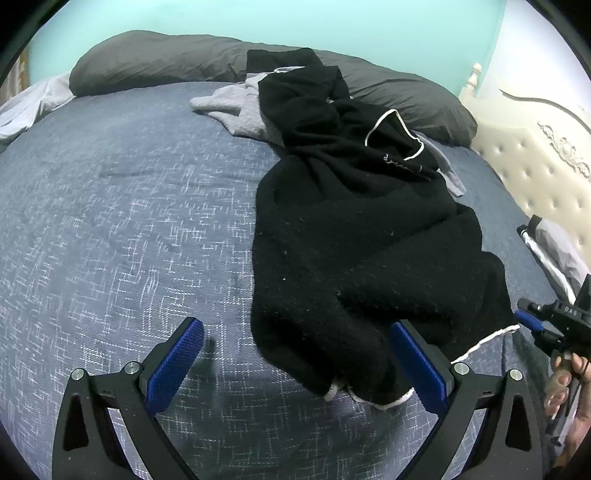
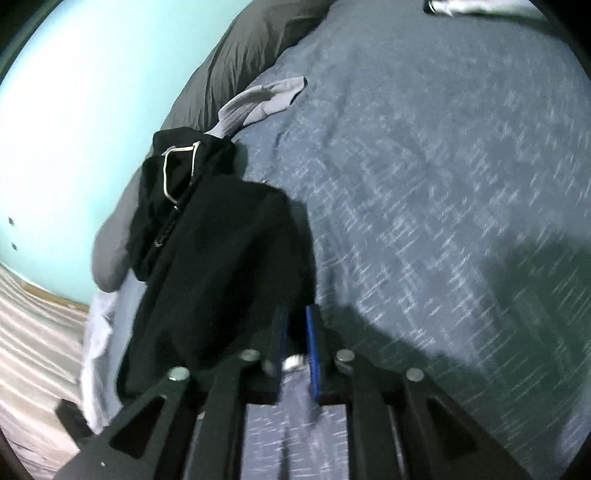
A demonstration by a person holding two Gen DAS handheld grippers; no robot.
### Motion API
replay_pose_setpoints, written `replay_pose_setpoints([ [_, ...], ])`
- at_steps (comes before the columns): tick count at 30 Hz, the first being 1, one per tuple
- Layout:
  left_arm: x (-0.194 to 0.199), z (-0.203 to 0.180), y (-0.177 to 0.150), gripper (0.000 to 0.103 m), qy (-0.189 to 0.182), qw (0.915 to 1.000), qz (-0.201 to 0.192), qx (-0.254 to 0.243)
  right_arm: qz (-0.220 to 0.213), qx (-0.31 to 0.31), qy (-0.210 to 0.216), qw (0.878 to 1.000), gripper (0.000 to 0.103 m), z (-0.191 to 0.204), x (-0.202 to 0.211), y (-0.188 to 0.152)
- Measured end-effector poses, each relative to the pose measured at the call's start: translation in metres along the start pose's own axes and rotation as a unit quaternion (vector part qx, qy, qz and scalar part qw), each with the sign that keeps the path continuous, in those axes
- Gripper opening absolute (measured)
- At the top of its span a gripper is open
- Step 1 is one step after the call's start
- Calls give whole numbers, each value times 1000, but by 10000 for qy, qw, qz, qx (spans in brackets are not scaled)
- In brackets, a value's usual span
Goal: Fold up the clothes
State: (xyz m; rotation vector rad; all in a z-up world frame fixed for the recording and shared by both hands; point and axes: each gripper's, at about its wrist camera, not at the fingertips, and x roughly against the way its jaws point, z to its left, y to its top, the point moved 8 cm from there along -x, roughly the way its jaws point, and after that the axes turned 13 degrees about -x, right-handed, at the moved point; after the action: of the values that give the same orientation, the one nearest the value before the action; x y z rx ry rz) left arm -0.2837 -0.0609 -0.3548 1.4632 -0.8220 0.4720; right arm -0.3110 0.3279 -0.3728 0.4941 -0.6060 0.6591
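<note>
Tongs at black garment's hem

Left gripper [image 1: 297, 363] gapes wide, lower centre; right gripper [image 2: 295, 332] pinches the black garment [image 1: 351, 236] on the blue bedspread [image 1: 129, 221].

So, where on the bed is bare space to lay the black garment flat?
The widest bare patch of the blue woven bedspread lies left of the black fleece garment, below the dark grey pillow. Crowded: the light grey garment near the pillow. The open left gripper hovers; the right gripper pinches the black hem.

Black garment [image 1: 351, 236], white-trimmed edges; grey cloth [image 1: 236, 107]; blue bedspread [image 1: 122, 206], white crosshatch pattern; teal wall [image 1: 295, 22].
</note>
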Motion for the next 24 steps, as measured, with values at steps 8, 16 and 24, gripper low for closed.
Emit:
replay_pose_setpoints([
  [8, -2, -4, -2, 103, -117, 9999, 53, 31, 468, 101, 321, 9983, 32, 7, -21, -12],
  [16, -2, -6, -1, 103, -219, 9997, 24, 48, 289, 538, 375, 9974, 4, 18, -16, -14],
  [24, -4, -8, -1, 103, -306, 9995, 23, 83, -78, 264, 556, 9981, 4, 16, 1, 6],
])
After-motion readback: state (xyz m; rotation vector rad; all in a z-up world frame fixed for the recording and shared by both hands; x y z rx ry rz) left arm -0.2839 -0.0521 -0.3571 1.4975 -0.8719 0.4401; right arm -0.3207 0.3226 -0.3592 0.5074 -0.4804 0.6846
